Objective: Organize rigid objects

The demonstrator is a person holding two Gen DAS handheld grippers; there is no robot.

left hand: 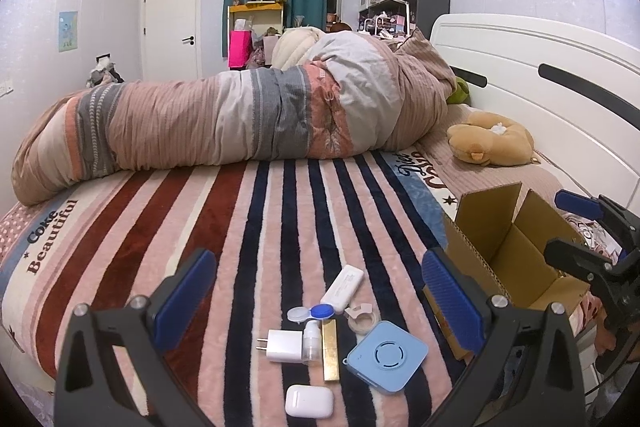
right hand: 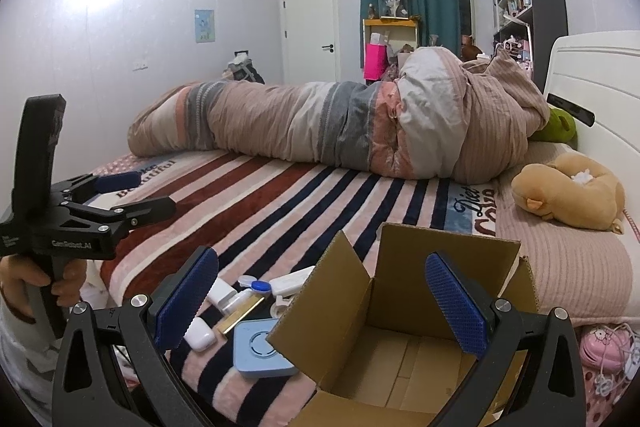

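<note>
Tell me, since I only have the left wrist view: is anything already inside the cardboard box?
Observer: No. The right wrist view looks down into the cardboard box, and its floor is bare.
Reviewer: Where is the right gripper?
Observer: The right gripper is open, hovering over the box's near edge.
Reviewer: Anything beyond the box I can't see?
Observer: A pink Hello Kitty item lies on the bed to the box's right.
</note>
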